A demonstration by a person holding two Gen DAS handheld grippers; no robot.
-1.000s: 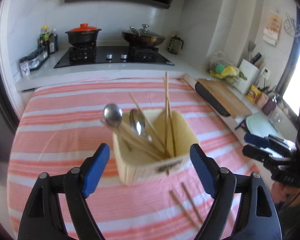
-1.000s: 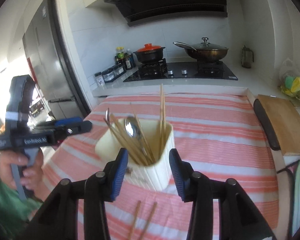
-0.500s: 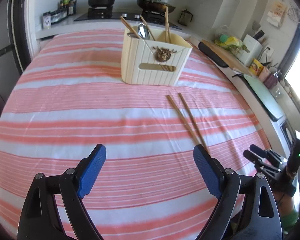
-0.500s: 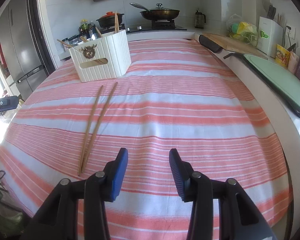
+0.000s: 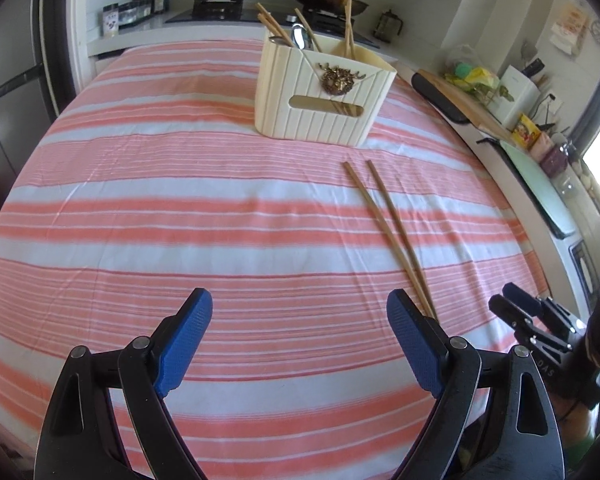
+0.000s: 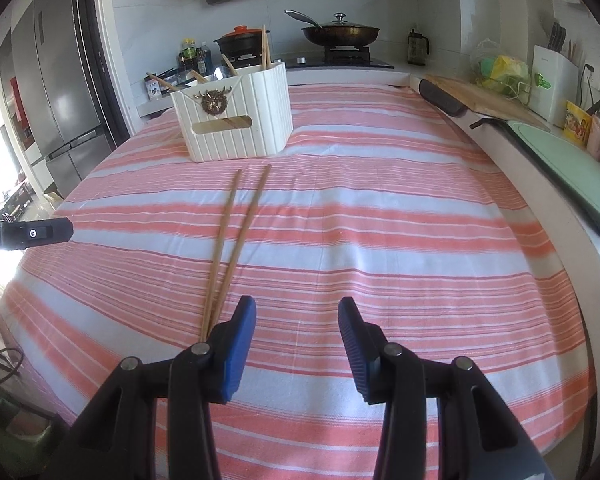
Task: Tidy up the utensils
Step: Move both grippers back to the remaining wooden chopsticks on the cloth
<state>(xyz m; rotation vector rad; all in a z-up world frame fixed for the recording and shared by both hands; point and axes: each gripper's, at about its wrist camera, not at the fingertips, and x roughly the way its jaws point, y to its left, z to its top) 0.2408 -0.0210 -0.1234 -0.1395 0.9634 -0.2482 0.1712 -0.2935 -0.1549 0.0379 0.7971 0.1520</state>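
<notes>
On the pink-striped tablecloth (image 5: pixel 180 216), your two wooden chopsticks (image 6: pixel 236 236) lie outside the cream ribbed utensil caddy (image 5: pixel 320 96); left gripper (image 5: pixel 300 340) wide, right gripper (image 6: pixel 296 344) narrower, both empty, probably lining up.

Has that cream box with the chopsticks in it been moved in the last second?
No. The cream box sits before the same stove; the cameras pulled back.

Table's covered in a pink and white striped cloth (image 5: pixel 220 208). Sitting on it toward the upper middle of the frame is a cream ribbed utensil holder (image 5: pixel 320 92), and a pair of wooden chopsticks (image 5: pixel 388 224) lies flat just below it, running toward the lower right.
</notes>
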